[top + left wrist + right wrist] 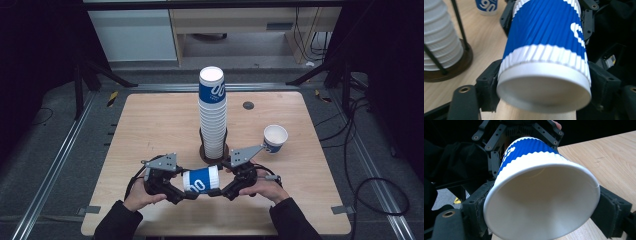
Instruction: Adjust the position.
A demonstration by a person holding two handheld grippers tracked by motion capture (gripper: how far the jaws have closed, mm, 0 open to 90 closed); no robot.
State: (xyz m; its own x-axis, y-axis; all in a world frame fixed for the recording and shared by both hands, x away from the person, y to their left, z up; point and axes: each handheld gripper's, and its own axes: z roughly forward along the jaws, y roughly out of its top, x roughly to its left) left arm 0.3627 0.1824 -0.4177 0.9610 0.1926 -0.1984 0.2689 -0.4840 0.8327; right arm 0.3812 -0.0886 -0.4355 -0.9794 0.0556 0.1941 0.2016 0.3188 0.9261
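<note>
1. A blue-and-white ribbed paper cup (200, 180) lies on its side above the near middle of the wooden bench (150, 125), held between the two tools.
2. The left tool (176, 192) has its jaws closed on the cup's base end; in the left gripper view the black pads (488, 87) press against both sides of the cup (546, 50) just above its white bottom.
3. The right tool (226, 191) has its jaws closed on the cup's open rim end; in the right gripper view the pads (611, 212) sit against either side of the rim, and the white inside of the cup (541, 202) faces the camera.
4. A hand (137, 195) holds the left tool and another hand (265, 189) holds the right one, dark sleeves coming in from the near edge.
5. Just behind the held cup, a tall stack of matching cups (212, 115) stands upright in a dark round holder (205, 154) at the bench's centre.
6. A single cup (275, 138) stands upright, mouth up, to the right of the stack, apart from it.
7. A small dark round disc (248, 105) lies on the bench near the far edge.
</note>
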